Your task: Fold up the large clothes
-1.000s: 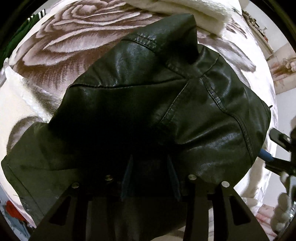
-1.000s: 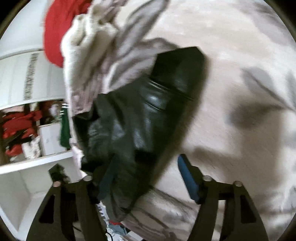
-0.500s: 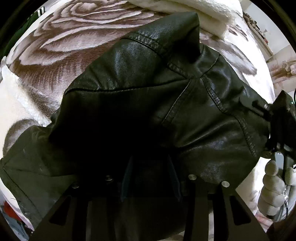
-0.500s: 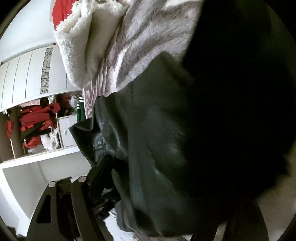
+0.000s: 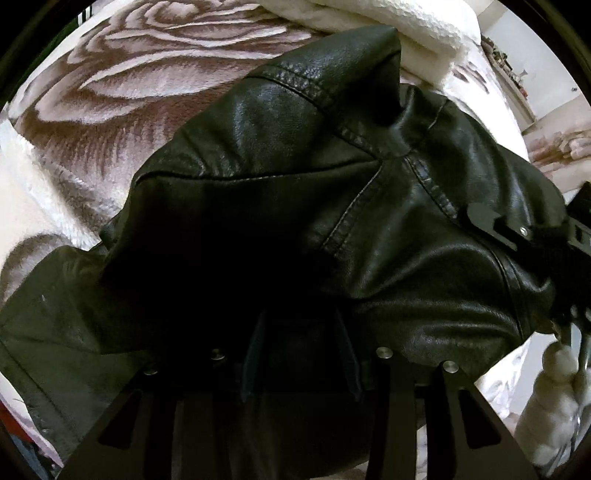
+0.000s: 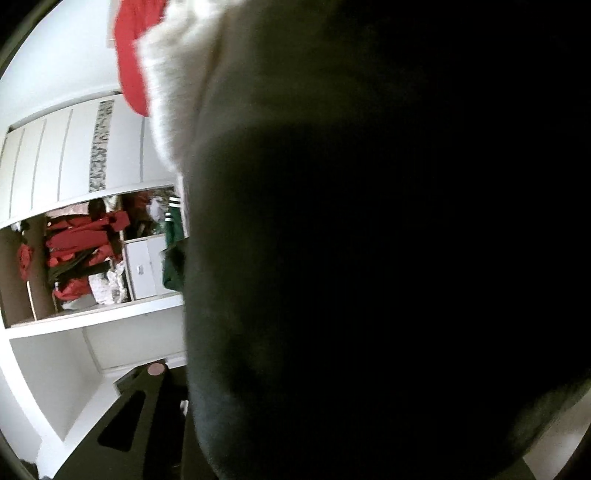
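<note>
Since a second ago your right gripper (image 5: 480, 218) has swung in from the far right edge of the left wrist view and now sits against the right shoulder of the black leather jacket (image 5: 295, 177), while in its own view the jacket (image 6: 369, 258) has grown from a dark shape on the bed to a mass that blots out most of the picture. Its jaws are closing, and the leather hides whether the pads already press on it, so you cannot tell if it has a grip. Your left gripper (image 5: 299, 354) has hardly shifted: its blue fingers (image 5: 255, 354) stand narrow, sunk in a fold at the near edge of the jacket and pinching it. You have the jacket bunched on the rose-patterned blanket (image 5: 122, 96), collar toward the white pillow (image 5: 406, 26). Past the jacket, the open wardrobe (image 6: 92, 258) shows red clothes
</note>
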